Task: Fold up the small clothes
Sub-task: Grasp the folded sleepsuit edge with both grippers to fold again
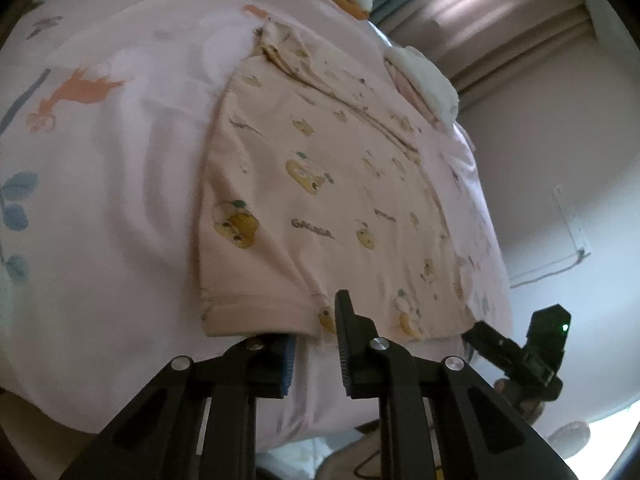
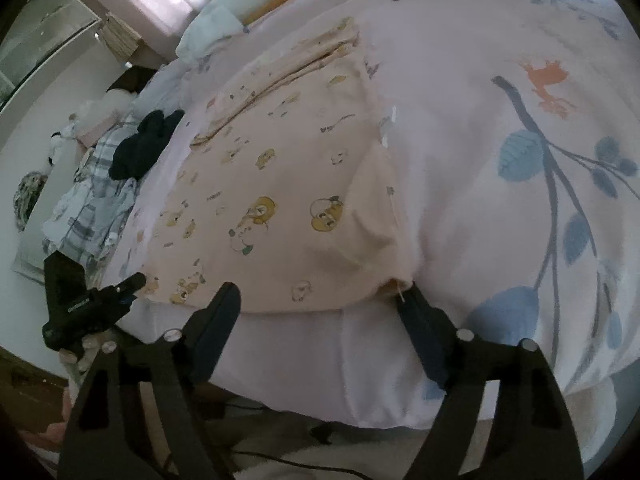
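Bed [image 1: 100, 200], pink printed duvet, serving you as the folding surface; its broad flat top is why the work sits here and not on a desk. Small garment [image 1: 320, 184], cream with a bear print, spread flat and mostly smooth close to the bed's near edge, its hem running along that edge so you can reach both lower corners without leaning in. Plaid cloth [image 2: 92, 208] with a dark garment [image 2: 144, 148] heaped on it, off to the far left side of the bed, well apart from the cream piece; probably waiting stock, kept clear so it cannot get caught in a fold. Right tongs [image 2: 316, 292], spread wide, straddling the hem at the garment's right-hand corner, one tip touching that corner and nothing clamped; likely set for a pinch there. Left tongs [image 1: 312, 320], drawn narrow at the opposite stretch of hem, one tip tucked under the cloth edge and the other lying over it, yet a gap shows between the pads, so no firm pinch is visible. Judged step: you are taking the hem at two points to lift it towards the collar.
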Demonstrator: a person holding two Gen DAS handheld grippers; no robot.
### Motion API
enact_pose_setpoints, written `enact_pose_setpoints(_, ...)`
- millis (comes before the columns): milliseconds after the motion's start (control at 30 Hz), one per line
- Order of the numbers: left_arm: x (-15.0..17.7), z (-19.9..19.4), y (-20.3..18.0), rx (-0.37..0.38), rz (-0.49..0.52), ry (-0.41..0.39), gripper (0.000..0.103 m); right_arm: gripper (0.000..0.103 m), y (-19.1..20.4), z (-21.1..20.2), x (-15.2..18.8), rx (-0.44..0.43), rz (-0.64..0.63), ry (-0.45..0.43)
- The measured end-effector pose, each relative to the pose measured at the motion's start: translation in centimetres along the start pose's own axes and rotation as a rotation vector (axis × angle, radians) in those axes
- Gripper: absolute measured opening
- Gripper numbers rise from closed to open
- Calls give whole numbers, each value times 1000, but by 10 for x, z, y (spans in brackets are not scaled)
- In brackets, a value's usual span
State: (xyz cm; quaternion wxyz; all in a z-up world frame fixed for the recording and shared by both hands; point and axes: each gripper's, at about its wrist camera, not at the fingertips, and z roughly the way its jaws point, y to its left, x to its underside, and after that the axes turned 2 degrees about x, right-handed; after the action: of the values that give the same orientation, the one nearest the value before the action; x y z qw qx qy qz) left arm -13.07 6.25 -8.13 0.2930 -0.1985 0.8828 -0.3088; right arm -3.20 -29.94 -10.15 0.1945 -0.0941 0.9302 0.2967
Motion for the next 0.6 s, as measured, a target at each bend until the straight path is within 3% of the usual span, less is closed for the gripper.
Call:
enact_pose_setpoints(67, -1, 2, 1, -4, -10, -3, 17, 78, -1, 1, 0, -32, 30, -24)
enact_pose_setpoints(167, -3, 1, -2, 4, -8, -20, 17, 55, -5, 7, -5, -83, 97, -55)
enact_pose_setpoints(233, -2, -1, -7, -20, 24, -49, 13, 12, -6, 12, -10, -69, 107, -73)
enact_pose_setpoints(267, -1, -2, -11, -56, 49, -67, 11, 6, -8, 16, -12, -16, 113, -89)
enact_pose_setpoints(300, 0, -2, -12, -70, 61, -73, 10, 5, -10, 19, -12, 13, 129, -101)
enact_pose_setpoints(400, 1, -3, -17, -109, 107, -92, 8, 6, -14, 18, -10, -36, 176, -143)
enact_pose_setpoints(600, -2, -9, -30, -153, 180, -149, 8, 6, -3, 8, -12, -19, 113, -158)
